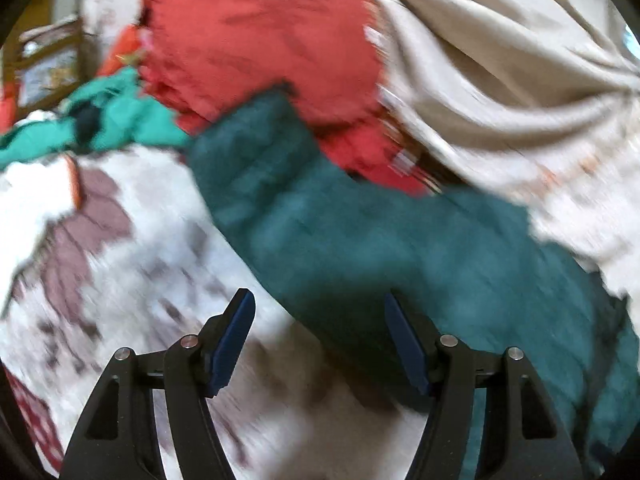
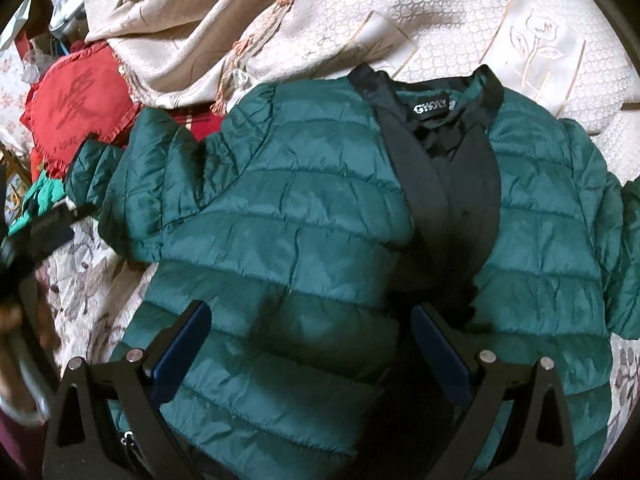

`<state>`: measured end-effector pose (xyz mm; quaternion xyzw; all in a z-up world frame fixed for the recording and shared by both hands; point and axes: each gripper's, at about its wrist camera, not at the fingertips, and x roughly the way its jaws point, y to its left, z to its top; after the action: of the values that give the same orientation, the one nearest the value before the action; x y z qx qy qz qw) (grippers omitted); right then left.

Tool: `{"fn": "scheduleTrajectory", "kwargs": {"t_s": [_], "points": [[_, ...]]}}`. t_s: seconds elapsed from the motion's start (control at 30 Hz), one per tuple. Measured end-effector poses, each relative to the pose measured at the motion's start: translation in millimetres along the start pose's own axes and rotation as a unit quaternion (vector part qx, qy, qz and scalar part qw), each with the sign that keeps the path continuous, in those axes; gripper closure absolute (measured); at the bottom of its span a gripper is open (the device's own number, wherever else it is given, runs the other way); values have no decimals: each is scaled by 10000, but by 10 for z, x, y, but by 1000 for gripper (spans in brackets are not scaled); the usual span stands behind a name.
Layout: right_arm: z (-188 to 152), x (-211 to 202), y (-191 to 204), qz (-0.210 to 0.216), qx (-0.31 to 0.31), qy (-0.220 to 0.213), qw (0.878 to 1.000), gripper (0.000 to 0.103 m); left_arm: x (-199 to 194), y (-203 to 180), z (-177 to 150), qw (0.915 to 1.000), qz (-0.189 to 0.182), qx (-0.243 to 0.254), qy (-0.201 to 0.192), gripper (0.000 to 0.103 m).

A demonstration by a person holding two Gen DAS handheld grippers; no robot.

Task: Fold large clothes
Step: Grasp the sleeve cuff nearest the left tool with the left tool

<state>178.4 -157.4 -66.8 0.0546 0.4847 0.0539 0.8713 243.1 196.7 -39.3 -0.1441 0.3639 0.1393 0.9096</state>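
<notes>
A dark green quilted puffer jacket (image 2: 304, 208) lies spread face up on a floral bedspread (image 2: 84, 280), collar and black lining (image 2: 448, 136) at the far side. My right gripper (image 2: 312, 320) is open and empty, just above the jacket's front. In the left wrist view, which is blurred, one green sleeve (image 1: 360, 236) stretches diagonally across. My left gripper (image 1: 320, 304) is open and empty, near that sleeve's lower edge. The left gripper's body also shows at the left edge of the right wrist view (image 2: 36, 232).
A red cushion (image 1: 260, 48) and a beige patterned cloth (image 1: 500, 52) lie beyond the sleeve. A lighter green garment (image 1: 108, 120) is bunched at the left. The beige cloth (image 2: 360, 16) and red cushion (image 2: 80, 108) also lie behind the jacket.
</notes>
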Motion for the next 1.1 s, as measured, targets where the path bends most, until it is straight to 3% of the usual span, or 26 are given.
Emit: {"fn": "scheduleTrajectory", "kwargs": {"t_s": [0.13, 0.27, 0.4, 0.47, 0.57, 0.6, 0.83, 1.1], "points": [[-18, 11, 51, 64, -148, 102, 9998, 1, 254, 196, 288, 9969, 694, -115, -352, 53], [-18, 6, 50, 186, -50, 80, 9998, 1, 611, 361, 521, 9895, 1389, -126, -366, 53], [-12, -2, 61, 200, -50, 25, 9998, 1, 933, 444, 657, 9863, 1639, -55, -181, 53], [-8, 37, 90, 173, -147, 104, 9997, 1, 1007, 467, 704, 9860, 1642, -70, -294, 55], [-28, 90, 109, 151, -214, 178, 9995, 1, 1058, 434, 758, 9914, 1242, 61, -417, 96], [-37, 106, 103, 152, -200, 199, 9995, 1, 1081, 442, 777, 9930, 1137, 61, -324, 103], [-58, 87, 46, 160, -87, 208, 9996, 1, 659, 423, 730, 9992, 280, -64, -283, 103], [-72, -139, -80, 24, 21, 56, 10000, 1, -178, -162, 417, 9970, -568, 371, -382, 103]]}}
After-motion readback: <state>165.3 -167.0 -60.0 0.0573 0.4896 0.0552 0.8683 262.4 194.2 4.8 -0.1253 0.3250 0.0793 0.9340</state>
